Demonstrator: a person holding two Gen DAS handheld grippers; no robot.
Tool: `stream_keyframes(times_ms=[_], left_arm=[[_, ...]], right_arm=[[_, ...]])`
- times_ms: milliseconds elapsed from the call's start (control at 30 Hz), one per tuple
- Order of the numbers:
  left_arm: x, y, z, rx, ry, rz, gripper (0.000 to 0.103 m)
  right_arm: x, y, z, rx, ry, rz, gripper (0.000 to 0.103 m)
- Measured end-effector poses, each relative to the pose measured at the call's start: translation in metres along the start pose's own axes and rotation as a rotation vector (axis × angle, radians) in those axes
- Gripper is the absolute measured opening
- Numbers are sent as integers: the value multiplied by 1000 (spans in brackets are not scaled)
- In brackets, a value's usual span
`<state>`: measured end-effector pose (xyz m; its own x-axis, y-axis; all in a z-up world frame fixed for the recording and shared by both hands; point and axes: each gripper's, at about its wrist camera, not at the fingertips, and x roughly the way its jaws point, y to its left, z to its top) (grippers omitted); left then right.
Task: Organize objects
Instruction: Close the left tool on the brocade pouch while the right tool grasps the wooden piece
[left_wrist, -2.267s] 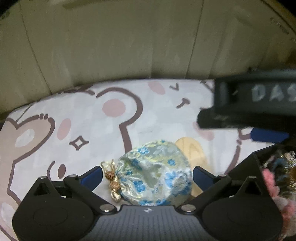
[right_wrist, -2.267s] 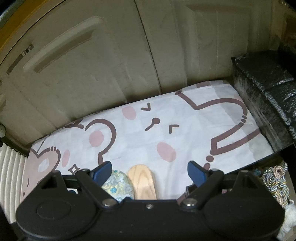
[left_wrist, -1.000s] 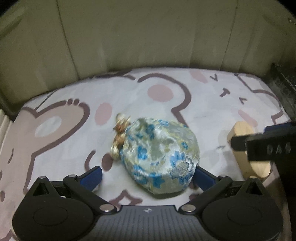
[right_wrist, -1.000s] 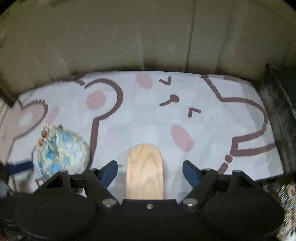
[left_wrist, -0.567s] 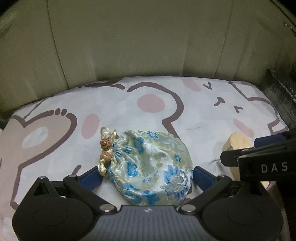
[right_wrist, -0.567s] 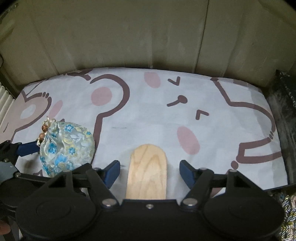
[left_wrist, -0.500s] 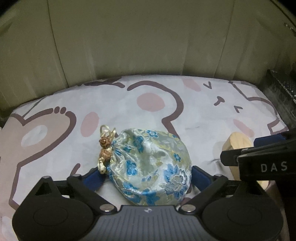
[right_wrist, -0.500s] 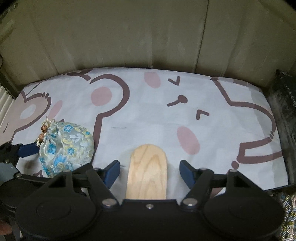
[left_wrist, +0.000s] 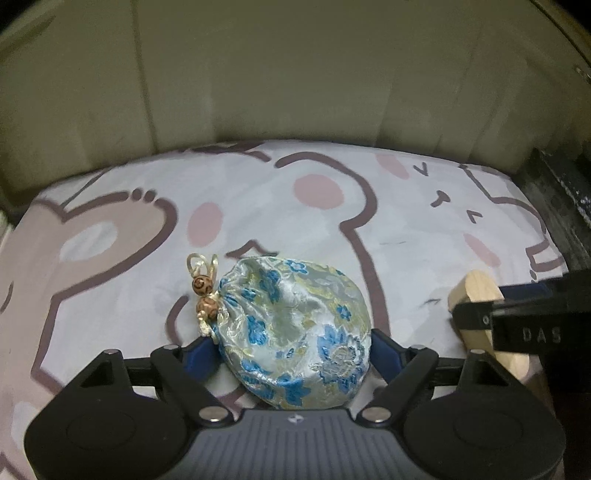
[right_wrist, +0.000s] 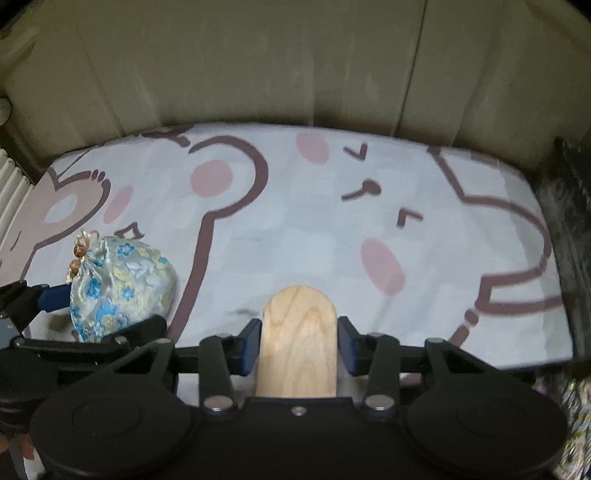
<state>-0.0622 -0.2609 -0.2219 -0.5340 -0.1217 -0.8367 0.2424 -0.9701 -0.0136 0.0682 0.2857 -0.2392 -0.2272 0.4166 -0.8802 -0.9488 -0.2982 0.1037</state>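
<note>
Left wrist view. Left gripper (left_wrist: 291, 354) now pressed in on the brocade pouch (left_wrist: 295, 332), blue pads touching both flanks; half a second ago set wider, with a gap showing on each side. Pouch sitting between the fingers, on the cartoon-print cloth (left_wrist: 110, 229), drawstring beads (left_wrist: 205, 295) just left of and ahead of the left pad. Probably means a grasp completed, lift to follow. One pouch, two beads, one wooden paddle (left_wrist: 476, 295) off to the right of the tongs, partly hidden behind the other tool.

Right wrist view. Right gripper (right_wrist: 297, 343) likewise narrowed since half a second ago: pads then well apart from the wood, now flush against both edges of the wooden paddle (right_wrist: 299, 332). Paddle lying between the fingers, rounded end pointing ahead of the tips, still resting on the cloth (right_wrist: 332, 206) as far as can be told. Pouch (right_wrist: 118, 288) well left of these tongs, clamped by the left gripper (right_wrist: 55, 295). Both items apparently secured at once, ready for carrying off together. One paddle, one pouch, two grippers.
</note>
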Motion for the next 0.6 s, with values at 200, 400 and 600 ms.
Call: stream_keyframes(times_ms=[200, 400, 600], left_arm=[[-10, 18, -5, -77, 44, 13, 84], [-17, 22, -11, -85, 96, 38, 84], [-21, 23, -14, -105, 135, 40, 84]], right_arm=[[-7, 12, -11, -46, 29, 4, 45], [-15, 17, -23, -68, 61, 23, 45], [-12, 18, -34, -72, 112, 25, 47]])
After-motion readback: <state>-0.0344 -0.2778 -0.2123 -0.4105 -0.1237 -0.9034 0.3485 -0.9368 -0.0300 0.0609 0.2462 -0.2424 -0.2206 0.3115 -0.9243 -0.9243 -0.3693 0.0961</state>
